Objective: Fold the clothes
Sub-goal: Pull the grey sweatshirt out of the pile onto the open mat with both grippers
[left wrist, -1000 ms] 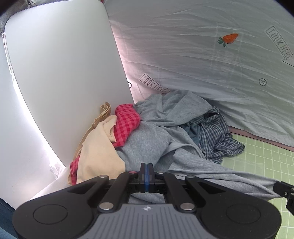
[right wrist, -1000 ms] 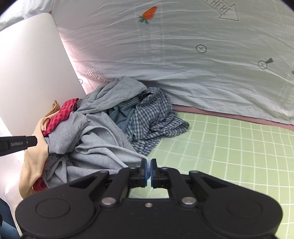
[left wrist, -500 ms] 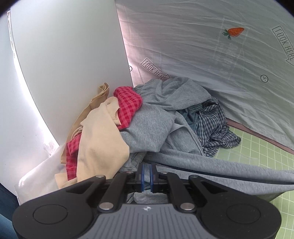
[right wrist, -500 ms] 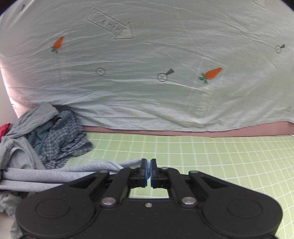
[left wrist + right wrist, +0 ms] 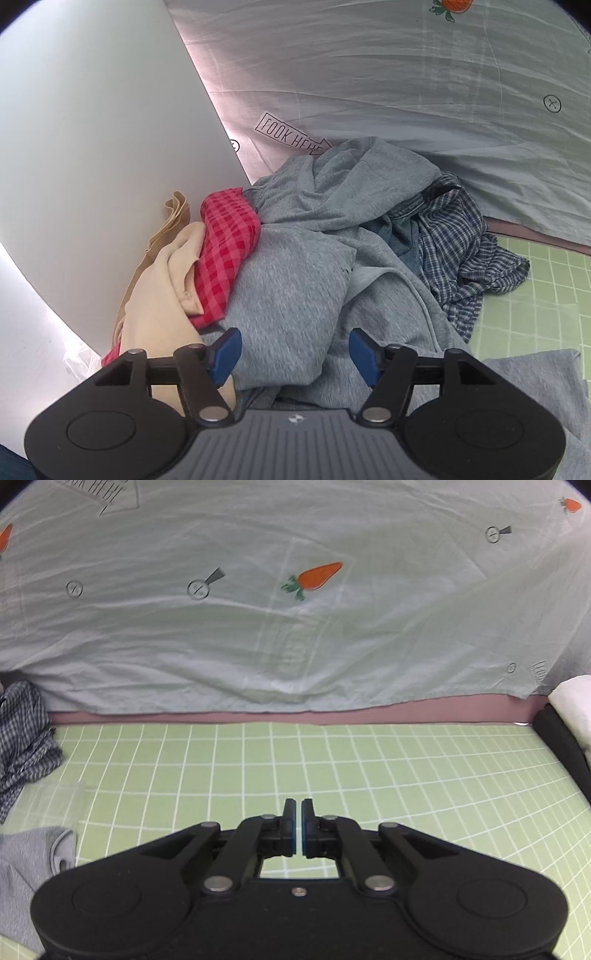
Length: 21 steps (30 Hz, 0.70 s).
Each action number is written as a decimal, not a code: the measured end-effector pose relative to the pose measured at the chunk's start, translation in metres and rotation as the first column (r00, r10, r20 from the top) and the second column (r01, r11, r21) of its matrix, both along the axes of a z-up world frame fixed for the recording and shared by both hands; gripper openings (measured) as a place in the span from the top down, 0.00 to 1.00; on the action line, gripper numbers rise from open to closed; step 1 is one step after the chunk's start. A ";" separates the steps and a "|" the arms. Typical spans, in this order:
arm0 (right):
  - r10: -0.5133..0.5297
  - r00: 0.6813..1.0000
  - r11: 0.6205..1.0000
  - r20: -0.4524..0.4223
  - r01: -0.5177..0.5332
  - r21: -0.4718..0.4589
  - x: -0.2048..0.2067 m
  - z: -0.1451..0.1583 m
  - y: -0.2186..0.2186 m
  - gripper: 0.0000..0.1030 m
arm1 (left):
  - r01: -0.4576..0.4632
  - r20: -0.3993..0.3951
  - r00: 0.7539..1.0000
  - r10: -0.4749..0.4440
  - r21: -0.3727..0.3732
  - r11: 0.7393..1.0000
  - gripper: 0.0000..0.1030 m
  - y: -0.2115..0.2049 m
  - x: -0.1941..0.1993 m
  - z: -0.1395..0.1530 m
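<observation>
Left claw [image 5: 294, 350] spread, right claw [image 5: 297, 827] pinched; one clothes pile [image 5: 314, 258].

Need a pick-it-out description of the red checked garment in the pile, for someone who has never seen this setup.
Start at the white board standing on the left in the left wrist view; the clothes pile is heaped against its foot. On the pile's left side, the red checked garment lies between a beige garment and grey jersey. It is the only red piece; the other checked garment is navy, on the far right.

Crumpled clothes pile [image 5: 314, 266] (grey, red-check, beige, plaid), against white board
</observation>
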State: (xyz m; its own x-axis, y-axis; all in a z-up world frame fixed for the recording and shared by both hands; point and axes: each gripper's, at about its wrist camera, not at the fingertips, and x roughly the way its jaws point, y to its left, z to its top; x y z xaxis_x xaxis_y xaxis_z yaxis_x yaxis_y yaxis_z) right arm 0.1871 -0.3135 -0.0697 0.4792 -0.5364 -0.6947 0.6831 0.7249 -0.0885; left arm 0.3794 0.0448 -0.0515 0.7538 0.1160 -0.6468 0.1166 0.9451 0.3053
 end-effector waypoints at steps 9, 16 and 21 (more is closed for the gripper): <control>0.081 0.996 0.994 -0.042 -0.078 0.072 0.037 -0.022 0.029 0.88 | -0.088 0.013 0.996 0.088 0.001 0.996 0.90 0.020 0.023 -0.018; 0.065 0.997 0.994 -0.044 -0.061 0.093 0.033 -0.024 0.028 0.88 | -0.254 0.176 0.946 0.272 -0.117 0.960 0.92 0.057 0.018 0.041; 0.052 0.998 0.994 -0.029 -0.049 0.093 0.027 -0.021 0.024 0.88 | -0.233 0.118 0.954 0.275 -0.283 0.931 0.93 0.065 0.011 0.061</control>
State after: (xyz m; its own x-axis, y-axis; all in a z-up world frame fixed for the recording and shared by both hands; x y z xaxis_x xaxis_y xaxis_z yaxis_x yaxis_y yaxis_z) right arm 0.2141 -0.2895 -0.0911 0.4812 -0.4447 -0.7555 0.6430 0.7648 -0.0405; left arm 0.3900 0.1098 0.0099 0.8136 0.1583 -0.5594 -0.1661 0.9854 0.0373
